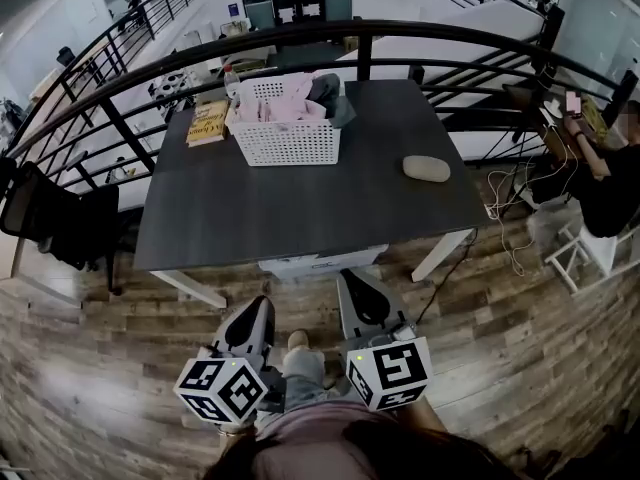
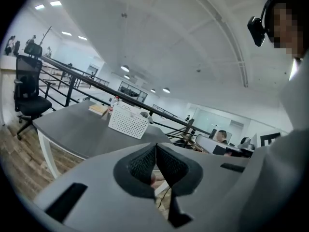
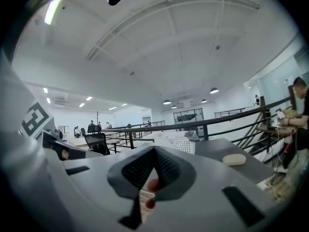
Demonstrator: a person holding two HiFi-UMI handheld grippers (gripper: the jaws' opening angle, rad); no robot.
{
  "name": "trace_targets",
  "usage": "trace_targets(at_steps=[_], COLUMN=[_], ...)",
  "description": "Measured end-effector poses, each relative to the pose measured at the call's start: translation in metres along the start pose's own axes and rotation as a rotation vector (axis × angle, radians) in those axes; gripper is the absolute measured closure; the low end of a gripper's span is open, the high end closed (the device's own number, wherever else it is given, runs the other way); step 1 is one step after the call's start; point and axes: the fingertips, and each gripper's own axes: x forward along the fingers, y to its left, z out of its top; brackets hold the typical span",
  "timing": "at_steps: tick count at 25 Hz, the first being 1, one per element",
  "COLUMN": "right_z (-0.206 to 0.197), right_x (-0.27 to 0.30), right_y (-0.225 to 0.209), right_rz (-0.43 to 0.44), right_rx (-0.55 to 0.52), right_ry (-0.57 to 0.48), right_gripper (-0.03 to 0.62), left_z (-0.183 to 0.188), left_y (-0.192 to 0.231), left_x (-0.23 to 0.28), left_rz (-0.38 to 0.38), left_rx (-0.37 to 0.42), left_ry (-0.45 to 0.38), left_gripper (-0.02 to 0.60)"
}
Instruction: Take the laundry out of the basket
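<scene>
A white perforated basket [image 1: 287, 140] stands at the far side of the dark table [image 1: 300, 208], with pink laundry [image 1: 285, 98] and a grey garment [image 1: 328, 93] heaped in it. It is also small in the left gripper view as the basket [image 2: 128, 122] and in the right gripper view as the basket [image 3: 176, 144]. Both grippers hover over the wooden floor, short of the table's near edge and far from the basket. My left gripper [image 1: 262, 306] [image 2: 155, 151] is shut with nothing in it. The pads of my right gripper [image 1: 352, 280] [image 3: 154, 153] also meet on nothing.
A yellow book [image 1: 208, 123] and a bottle [image 1: 232, 83] lie left of the basket. A beige oval object [image 1: 426, 168] rests on the table's right part. A black railing [image 1: 360, 33] runs behind the table, an office chair [image 1: 60, 223] stands left, a seated person [image 1: 610, 183] right.
</scene>
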Motion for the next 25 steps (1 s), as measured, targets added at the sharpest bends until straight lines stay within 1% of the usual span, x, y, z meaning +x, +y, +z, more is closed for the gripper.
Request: trace_targets(at_steps=[11,15,18,21,25], right_z=[0.022,0.036,0.046,0.052,0.057], right_x=[0.081,0.113,0.135,0.153,0.176], right_y=[-0.010,-0.001,0.009,0.017,0.024], right_rz=[-0.062,-0.084,-0.085,-0.084,-0.105], right_rx=[-0.020,-0.044,-0.061,-0.063,-0.066], right_ry=[0.023,0.020,0.011,0.000,-0.003], right_gripper=[0.579,0.579,0.579,0.579,0.579], left_z=[0.053,0.076,0.090,0.100,0.112], left_y=[0.042,0.065,0.080,0.094,0.113], left_x=[0.059,0.071,0.077,0.082,0.092], left_rz=[-0.059,-0.073,-0.087,-0.105,-0.126], left_rx=[-0.010,-0.013,-0.021,-0.027,-0.027], left_ry=[0.025,0.028,0.028,0.029,0.037], left_gripper=[0.584,0.584,0.584,0.584,0.584])
